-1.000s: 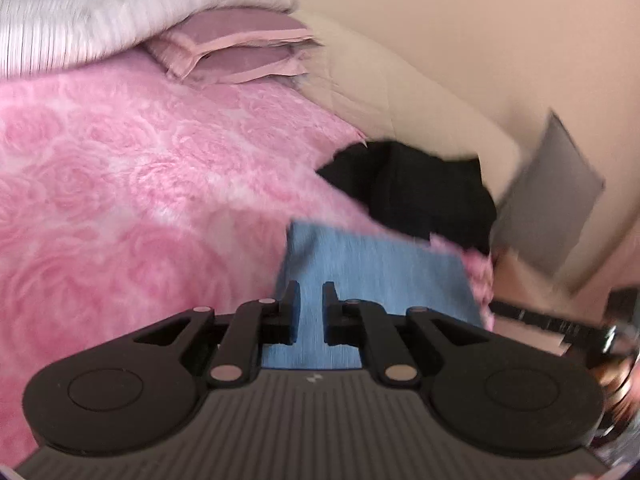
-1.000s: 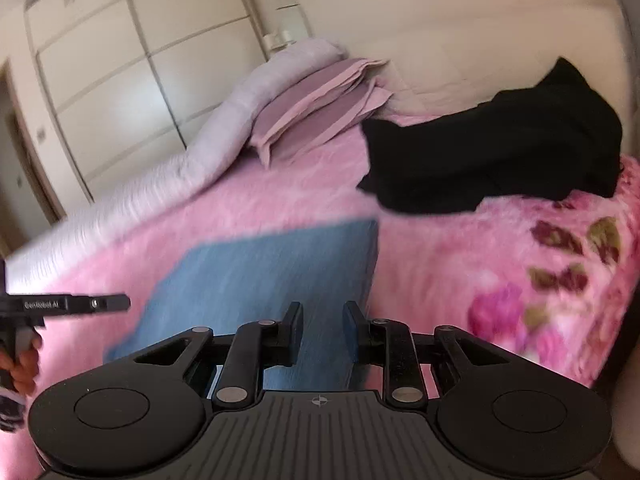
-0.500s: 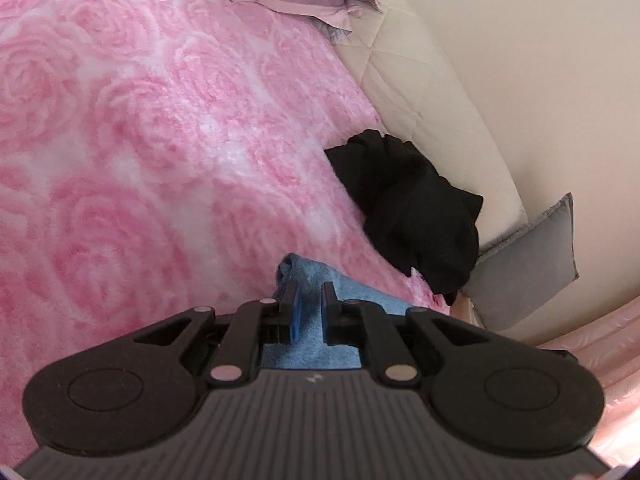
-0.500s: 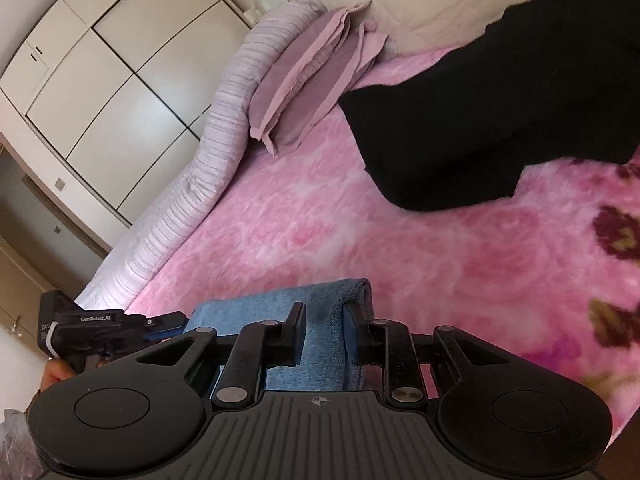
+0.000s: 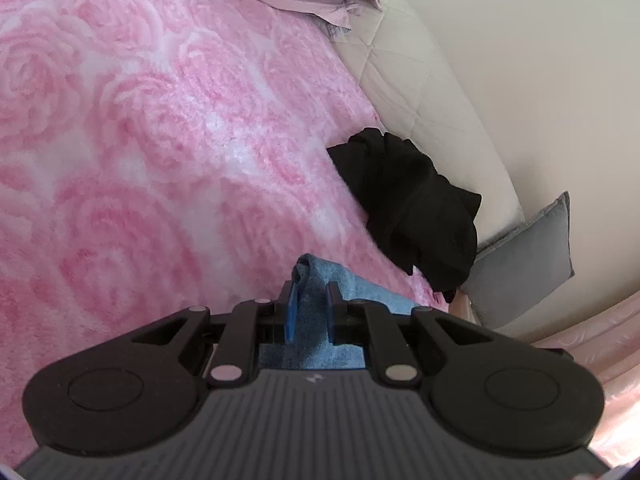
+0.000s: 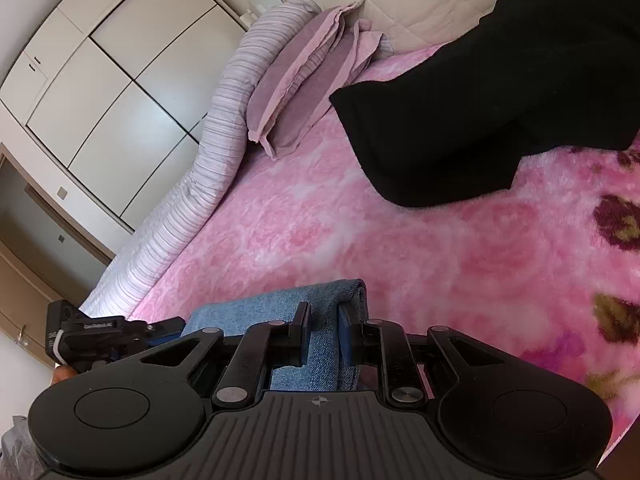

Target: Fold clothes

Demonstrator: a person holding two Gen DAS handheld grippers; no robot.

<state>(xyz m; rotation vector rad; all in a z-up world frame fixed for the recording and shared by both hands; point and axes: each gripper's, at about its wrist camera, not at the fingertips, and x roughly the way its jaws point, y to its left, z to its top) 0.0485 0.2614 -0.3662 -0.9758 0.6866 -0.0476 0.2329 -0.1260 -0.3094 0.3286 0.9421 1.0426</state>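
A bed (image 5: 152, 128) is covered by a pink blanket (image 6: 360, 232) patterned with roses. A cream padded headboard (image 5: 416, 92) is set against a plain pale wall (image 5: 540, 60). Mauve pillows (image 6: 304, 92) are stacked near the headboard, just beside a long striped lilac bedding roll (image 6: 208, 168) laid along the far edge of the bed. A grey cushion (image 5: 528, 264) is propped beside the headboard. White panelled wardrobe doors (image 6: 120, 92) are seen beyond the bed, with a brown door (image 6: 28, 280) beside them. Soft, even light is noted.
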